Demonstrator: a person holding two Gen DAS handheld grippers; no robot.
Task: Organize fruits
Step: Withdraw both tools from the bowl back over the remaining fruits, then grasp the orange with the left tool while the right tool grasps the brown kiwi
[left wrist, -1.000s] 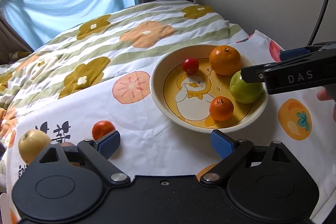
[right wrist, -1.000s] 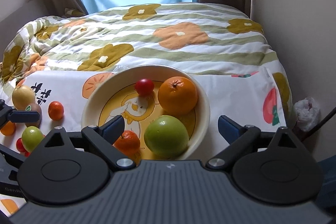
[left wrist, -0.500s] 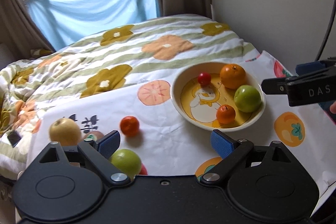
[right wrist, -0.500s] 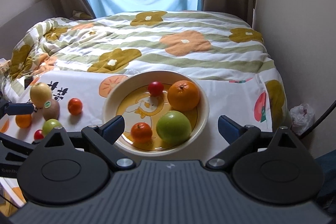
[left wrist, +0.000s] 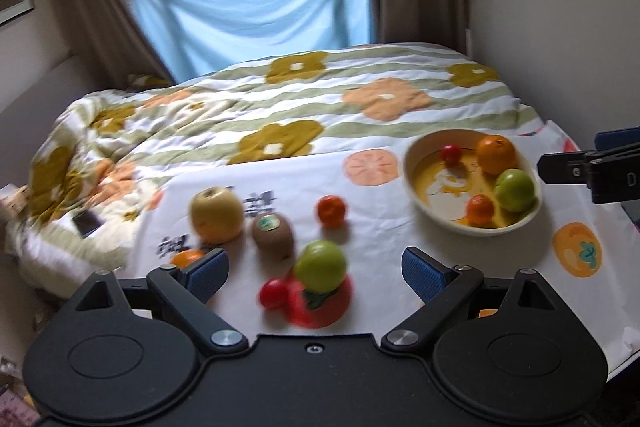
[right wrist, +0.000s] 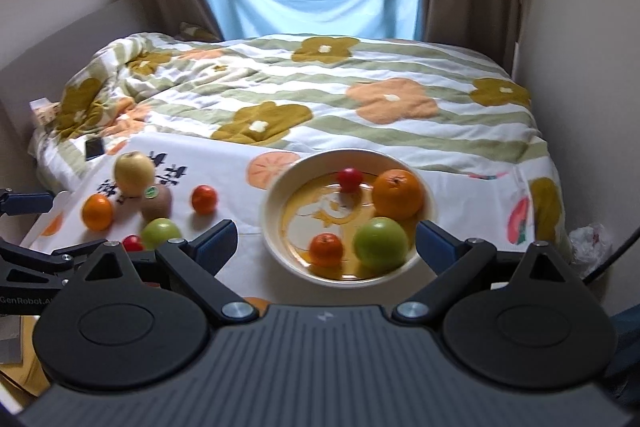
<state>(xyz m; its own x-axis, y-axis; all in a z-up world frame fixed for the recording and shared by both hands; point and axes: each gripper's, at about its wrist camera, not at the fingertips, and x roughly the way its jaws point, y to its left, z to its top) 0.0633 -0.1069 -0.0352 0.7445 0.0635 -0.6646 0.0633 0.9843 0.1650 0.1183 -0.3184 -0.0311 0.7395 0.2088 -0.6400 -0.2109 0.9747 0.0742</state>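
A cream bowl (right wrist: pixel 276 195) (left wrist: pixel 412 179) on the white printed cloth holds a large orange (right wrist: pixel 398 193), a green apple (right wrist: pixel 381 243), a small tangerine (right wrist: pixel 326 249) and a red cherry tomato (right wrist: pixel 349 179). Left of it lie a yellow apple (left wrist: pixel 216 214), a kiwi (left wrist: pixel 272 235), a tangerine (left wrist: pixel 331 211), a green apple (left wrist: pixel 321 265), a red tomato (left wrist: pixel 273 293) and another small orange (right wrist: pixel 97 211). My left gripper (left wrist: pixel 316 273) is open, held back over the loose green apple. My right gripper (right wrist: pixel 326 241) is open in front of the bowl, empty.
The cloth lies on a bed with a flowered quilt (right wrist: pixel 320 95). A wall runs along the right, curtains and a window stand behind. A dark phone (right wrist: pixel 94 148) rests on the quilt at the left. A white plastic bag (right wrist: pixel 590 241) sits by the wall.
Both grippers have pulled back and up from the bowl; the left view has swung left, so the loose fruits now show fully. No fruit has moved.
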